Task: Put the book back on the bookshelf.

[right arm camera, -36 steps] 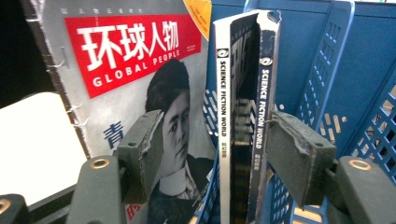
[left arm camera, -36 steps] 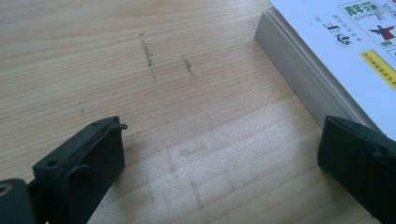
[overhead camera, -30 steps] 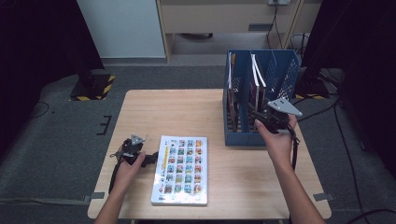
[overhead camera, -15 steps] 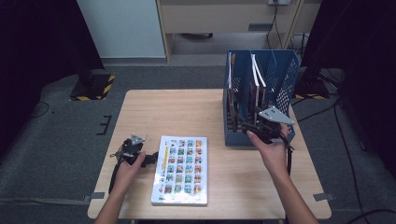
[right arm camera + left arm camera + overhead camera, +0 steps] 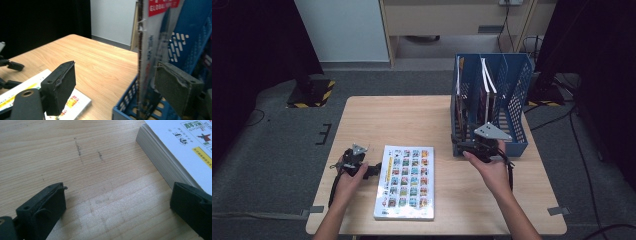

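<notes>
Big picture book point(image 5: 406, 183) lying flat on the wooden counter point(image 5: 397, 120), cover up, rows of small coloured squares on it. Used here as the landmark.

Left tongs point(image 5: 371, 170) just beside the book's left edge, low over the counter, held in the left hand point(image 5: 348, 175). Jaws wide apart in the left gripper view, bare wood between them, one jaw next to the book's point(image 5: 180, 150) thick page edge. Touching the book or not: hard to tell.

Blue rack point(image 5: 512, 100) standing to the right of the book and farther back, well apart from it. Thin books point(image 5: 486, 87) standing upright inside its slots.

Right tongs point(image 5: 462, 147) at the rack's front left corner, held in the right hand point(image 5: 492, 170), grey plate on top. Jaws just been opening, now wide. Seen from the right gripper view, a thin upright book point(image 5: 150, 50) in the rack point(image 5: 125, 110) between the two pads, neither pad pressing on it. Corner of the big book point(image 5: 72, 102) below the left pad.
</notes>
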A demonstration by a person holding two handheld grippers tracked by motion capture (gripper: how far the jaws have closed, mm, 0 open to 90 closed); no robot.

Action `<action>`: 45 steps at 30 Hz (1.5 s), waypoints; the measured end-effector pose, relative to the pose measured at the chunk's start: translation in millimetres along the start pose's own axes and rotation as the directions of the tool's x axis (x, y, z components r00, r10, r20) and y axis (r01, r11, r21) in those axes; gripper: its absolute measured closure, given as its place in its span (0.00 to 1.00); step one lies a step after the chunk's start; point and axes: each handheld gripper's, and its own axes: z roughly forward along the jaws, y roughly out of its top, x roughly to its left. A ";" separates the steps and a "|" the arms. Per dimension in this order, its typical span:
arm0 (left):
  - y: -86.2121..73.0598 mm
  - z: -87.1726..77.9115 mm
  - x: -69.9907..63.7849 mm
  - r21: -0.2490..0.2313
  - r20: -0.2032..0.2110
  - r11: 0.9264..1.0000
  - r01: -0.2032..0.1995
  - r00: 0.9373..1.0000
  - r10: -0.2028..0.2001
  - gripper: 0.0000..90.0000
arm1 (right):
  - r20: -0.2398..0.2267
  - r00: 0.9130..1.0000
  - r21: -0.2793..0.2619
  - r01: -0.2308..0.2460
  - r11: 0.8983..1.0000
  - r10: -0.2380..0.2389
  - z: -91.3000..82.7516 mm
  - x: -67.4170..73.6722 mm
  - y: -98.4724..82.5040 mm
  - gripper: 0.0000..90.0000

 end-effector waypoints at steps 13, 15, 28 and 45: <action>0.1 -0.2 0.3 -0.004 0.004 1.000 -0.004 1.000 0.004 0.01 | -0.081 0.997 0.068 -0.002 0.998 0.007 17.0 23.0 -21.7 0.11; 1.7 -2.8 0.9 -0.011 0.022 1.000 -0.012 1.000 0.012 0.07 | -0.092 0.996 0.081 0.005 0.997 0.002 17.7 24.8 -24.9 0.11; 13.6 -23.8 -4.8 -0.077 0.076 0.997 0.025 0.997 -0.019 0.10 | -0.116 0.993 0.127 0.019 0.992 -0.004 15.2 33.9 -40.7 0.12; 19.1 -30.0 -32.8 -0.057 0.151 0.998 -0.007 0.988 0.015 0.13 | -0.202 0.979 0.181 0.072 0.981 -0.035 31.8 61.6 -52.8 0.10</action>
